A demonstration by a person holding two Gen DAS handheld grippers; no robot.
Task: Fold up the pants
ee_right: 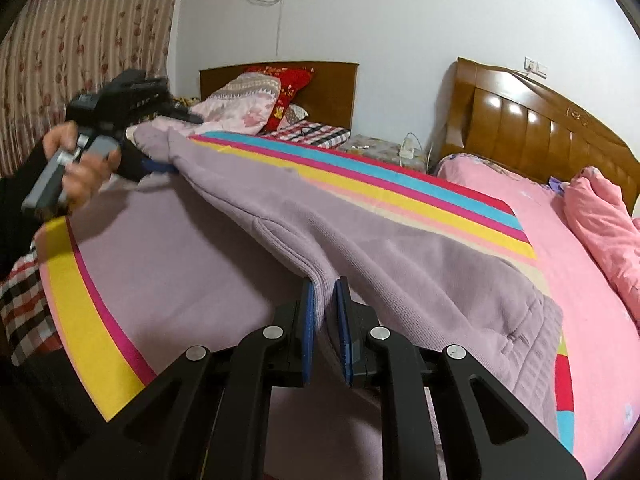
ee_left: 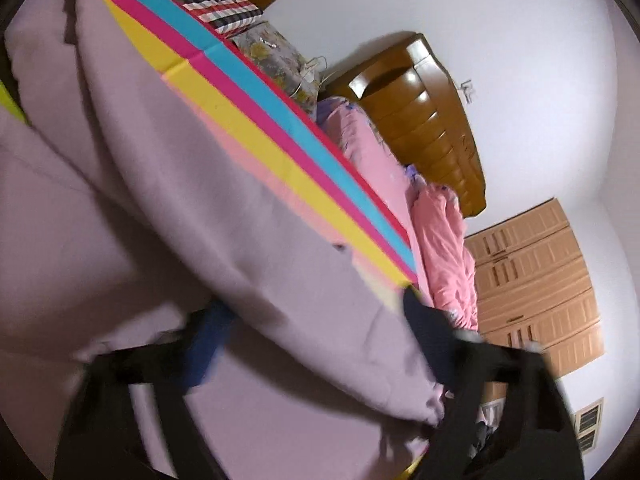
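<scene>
Lilac fleece pants [ee_right: 360, 248] lie spread on a striped mat [ee_right: 92, 300] on the bed, with one fold raised as a ridge. My right gripper [ee_right: 325, 300] is shut on that ridge, its blue pads [ee_right: 307, 312] pinching the cloth at the near end. At the far left a hand holds my left gripper [ee_right: 160, 164] at the other end of the ridge. In the blurred left wrist view the pants [ee_left: 200, 200] fill the gap of the left gripper [ee_left: 316, 336], and both fingers touch the bunched fold.
The mat [ee_left: 240, 120] covers a pink bed sheet [ee_right: 580, 320] with a crumpled pink quilt [ee_right: 608, 224] at the right. A wooden headboard [ee_right: 540, 128] stands behind. A second bed with pillows [ee_right: 256, 100] and a curtain [ee_right: 80, 40] lie beyond. A wardrobe [ee_left: 536, 288] stands by the wall.
</scene>
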